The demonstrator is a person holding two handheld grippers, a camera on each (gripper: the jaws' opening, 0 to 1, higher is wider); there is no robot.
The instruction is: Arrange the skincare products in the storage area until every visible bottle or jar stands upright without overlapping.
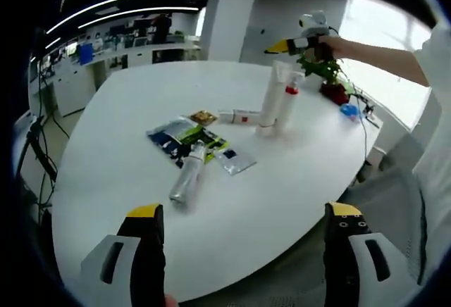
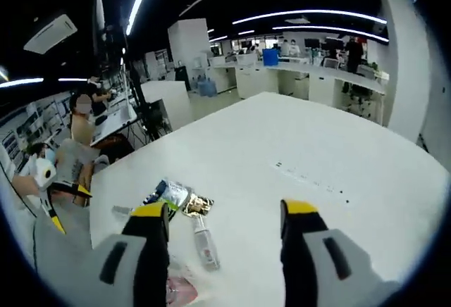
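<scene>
1. Currently both the left gripper (image 1: 242, 233) and right gripper (image 2: 224, 233) are hanging wide open, holding nothing.
2. Beside the two upright white plastic tubes (image 1: 278, 98), a silver cylindrical bottle (image 1: 187, 176) is lying flat across flat foil sachets (image 1: 184, 138), likely awaiting righting.

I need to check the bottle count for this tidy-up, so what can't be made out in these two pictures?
- Left gripper view: labels on the two standing tubes and the lying silver tube are too small to read.
- Left gripper view: the flat packets overlap, so their count is unclear.
- Right gripper view: the lying bottle is blurred, and the pink item is cut off by the right gripper.
</scene>
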